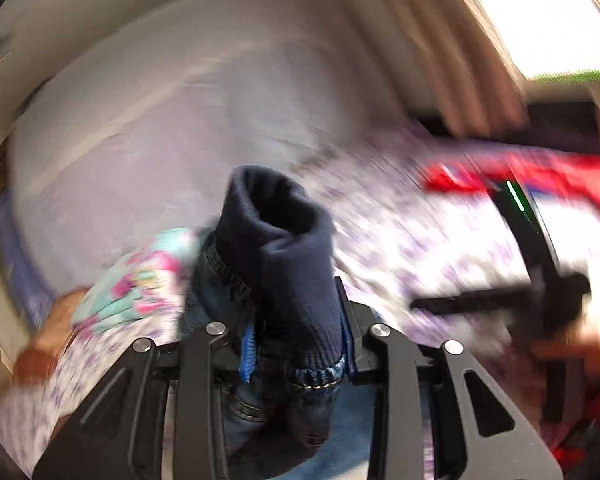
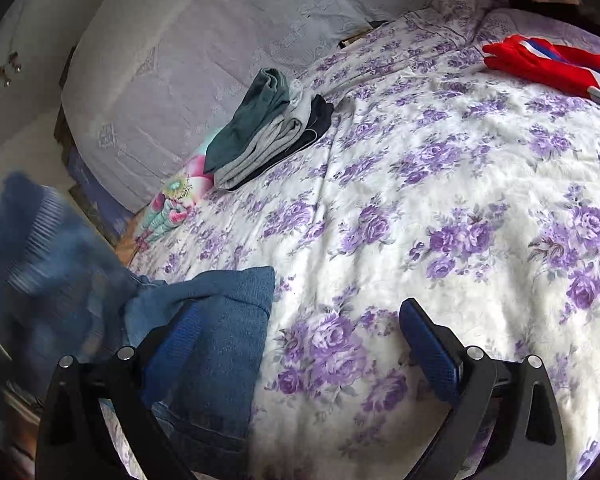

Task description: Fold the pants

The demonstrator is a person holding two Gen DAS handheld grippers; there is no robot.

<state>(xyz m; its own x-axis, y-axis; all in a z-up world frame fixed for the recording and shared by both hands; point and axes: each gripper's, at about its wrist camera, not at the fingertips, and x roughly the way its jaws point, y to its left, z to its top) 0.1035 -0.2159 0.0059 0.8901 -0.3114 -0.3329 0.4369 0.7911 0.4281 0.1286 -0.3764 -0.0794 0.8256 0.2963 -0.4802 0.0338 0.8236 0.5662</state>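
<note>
We see a bed (image 2: pixel 440 184) under a white cover with purple flowers. One large pale cushion (image 2: pixel 204 52) leans at its far edge. Beside it sits one stack of folded clothes (image 2: pixel 272 128), and a red garment (image 2: pixel 548 66) lies far right. The denim pants (image 2: pixel 220 340) lie at the bed's near left edge — their dark ribbed cuff is clamped in the left gripper (image 1: pixel 296 344), lifted. The right gripper (image 2: pixel 300 344) hovers low over the cover, its jaws spread apart, one finger over the denim.
</note>
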